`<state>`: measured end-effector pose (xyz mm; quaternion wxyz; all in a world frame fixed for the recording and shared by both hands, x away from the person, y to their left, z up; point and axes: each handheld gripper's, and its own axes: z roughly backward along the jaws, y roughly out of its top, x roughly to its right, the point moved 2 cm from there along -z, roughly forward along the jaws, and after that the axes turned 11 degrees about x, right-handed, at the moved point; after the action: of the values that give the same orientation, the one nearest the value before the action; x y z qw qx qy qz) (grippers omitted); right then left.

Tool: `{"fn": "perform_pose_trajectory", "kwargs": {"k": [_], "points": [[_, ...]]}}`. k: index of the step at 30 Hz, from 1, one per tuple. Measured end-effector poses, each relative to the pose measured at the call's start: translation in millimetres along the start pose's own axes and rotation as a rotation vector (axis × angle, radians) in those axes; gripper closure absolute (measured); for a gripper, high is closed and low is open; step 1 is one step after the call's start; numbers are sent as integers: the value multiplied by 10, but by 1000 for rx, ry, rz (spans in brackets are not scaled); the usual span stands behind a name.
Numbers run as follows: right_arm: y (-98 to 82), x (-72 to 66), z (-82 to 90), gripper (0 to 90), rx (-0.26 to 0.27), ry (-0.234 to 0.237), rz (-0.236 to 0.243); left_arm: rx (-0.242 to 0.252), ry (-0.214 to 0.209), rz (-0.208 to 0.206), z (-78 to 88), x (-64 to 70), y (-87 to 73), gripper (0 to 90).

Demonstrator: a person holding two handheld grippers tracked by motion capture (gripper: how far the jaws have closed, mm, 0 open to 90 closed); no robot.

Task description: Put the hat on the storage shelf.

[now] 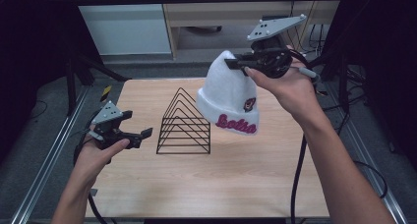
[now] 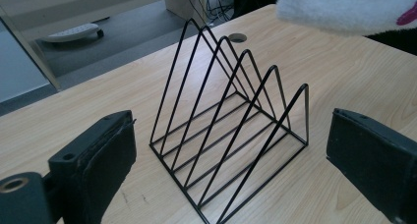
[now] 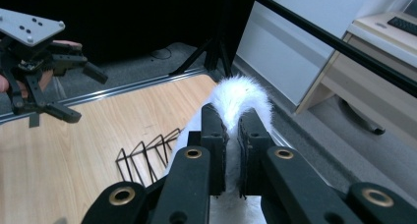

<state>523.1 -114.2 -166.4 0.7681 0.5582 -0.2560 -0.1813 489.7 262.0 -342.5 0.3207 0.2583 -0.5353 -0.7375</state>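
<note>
A white knitted beanie (image 1: 227, 97) with pink lettering and a small badge hangs in the air over the table's right half. My right gripper (image 1: 239, 63) is shut on its crown, and in the right gripper view the two black jaws pinch the fluffy top of the beanie (image 3: 239, 100). A black wire rack (image 1: 185, 125) of triangular dividers stands on the table's middle. My left gripper (image 1: 136, 125) hovers open just left of the wire rack (image 2: 231, 130), its pads (image 2: 105, 160) wide apart with nothing between them. The beanie's cuff (image 2: 344, 8) shows at the upper right of the left gripper view.
The wooden table (image 1: 206, 184) has a cable hole (image 2: 237, 37) near its far edge. Black frame bars and a wooden cabinet (image 1: 236, 17) stand behind it. Metal rails (image 1: 49, 155) run along both sides. Cables trail from both grippers.
</note>
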Motion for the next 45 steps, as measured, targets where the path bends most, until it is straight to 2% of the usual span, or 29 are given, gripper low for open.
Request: {"fn": "perform_pose_trajectory", "kwargs": {"k": [11, 21, 26, 31, 33, 39, 45], "points": [[114, -37, -118, 844, 50, 9, 5, 18, -19, -11, -35, 18, 78, 55], [186, -98, -185, 843, 86, 24, 11, 44, -36, -21, -102, 89, 211, 82], [196, -127, -258, 844, 107, 41, 9, 35, -51, -21, -161, 103, 263, 128], [222, -149, -309, 843, 123, 54, 11, 30, -57, -22, -225, 111, 275, 130], [252, -151, -334, 844, 139, 62, 1, 34, -54, -22, -242, 102, 281, 130], [303, -174, -414, 844, 139, 78, 4, 37, -64, -8, -266, 69, 294, 141], [399, -260, -595, 844, 131, 110, 20, 43, -66, 11, -263, -9, 321, 156]]}}
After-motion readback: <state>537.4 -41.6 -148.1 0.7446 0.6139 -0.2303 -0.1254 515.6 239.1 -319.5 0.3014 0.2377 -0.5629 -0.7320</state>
